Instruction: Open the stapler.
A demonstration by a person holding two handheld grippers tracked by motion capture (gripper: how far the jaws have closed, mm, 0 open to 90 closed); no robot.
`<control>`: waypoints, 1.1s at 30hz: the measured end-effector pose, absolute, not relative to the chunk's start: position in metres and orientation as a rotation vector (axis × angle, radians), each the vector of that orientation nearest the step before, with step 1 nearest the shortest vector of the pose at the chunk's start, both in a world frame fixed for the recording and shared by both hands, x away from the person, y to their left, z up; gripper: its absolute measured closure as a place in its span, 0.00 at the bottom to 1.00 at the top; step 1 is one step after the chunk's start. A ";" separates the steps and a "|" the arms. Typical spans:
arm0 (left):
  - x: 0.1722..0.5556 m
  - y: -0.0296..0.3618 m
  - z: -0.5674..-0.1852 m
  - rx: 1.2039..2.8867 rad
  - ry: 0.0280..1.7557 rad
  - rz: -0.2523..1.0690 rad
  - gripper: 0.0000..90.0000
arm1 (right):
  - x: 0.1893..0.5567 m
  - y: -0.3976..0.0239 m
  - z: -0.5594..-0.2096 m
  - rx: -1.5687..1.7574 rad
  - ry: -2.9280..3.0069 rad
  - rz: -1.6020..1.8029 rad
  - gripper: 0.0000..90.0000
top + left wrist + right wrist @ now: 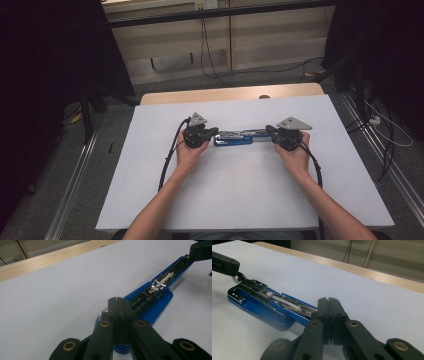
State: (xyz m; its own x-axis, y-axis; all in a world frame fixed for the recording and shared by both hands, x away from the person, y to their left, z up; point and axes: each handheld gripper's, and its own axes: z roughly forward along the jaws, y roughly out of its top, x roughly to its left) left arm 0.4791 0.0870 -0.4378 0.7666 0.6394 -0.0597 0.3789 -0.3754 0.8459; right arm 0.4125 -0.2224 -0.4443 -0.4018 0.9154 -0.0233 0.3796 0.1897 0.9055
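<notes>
The jaws of both grippers are pressed together. The left gripper is pointing toward the right edge of the tabletop, and the right gripper is pointing toward the left edge, so the two tips are facing each other. Both forearms are coming in from the near edge, and each hand is holding its gripper from below and behind, with the wrists about level.

The blue stapler is lying swung open between the two grippers, around the middle of the tabletop, a little toward the far edge. In the left gripper view, the closed tips are sitting over one end of the stapler. In the right gripper view, the closed tips are meeting the end of its metal arm. I cannot tell whether either tip is pinching it.
</notes>
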 end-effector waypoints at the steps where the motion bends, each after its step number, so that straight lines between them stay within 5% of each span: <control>1: 0.478 0.086 -0.437 2.011 0.764 0.360 1.00 | 0.412 -0.223 -0.444 1.208 1.885 1.182 0.98; 6: 0.477 0.085 -0.436 2.004 0.759 0.362 0.97 | 0.413 -0.224 -0.441 1.188 1.886 1.202 0.93; 13: 0.476 0.088 -0.431 1.957 0.761 0.331 0.76 | 0.413 -0.227 -0.439 1.202 1.880 1.249 0.84; 30: 0.469 0.097 -0.421 1.940 0.822 0.363 0.12 | 0.413 -0.232 -0.436 1.264 1.844 1.279 0.20; 33: 0.467 0.102 -0.420 1.940 0.838 0.347 0.07 | 0.412 -0.231 -0.435 1.248 1.850 1.280 0.18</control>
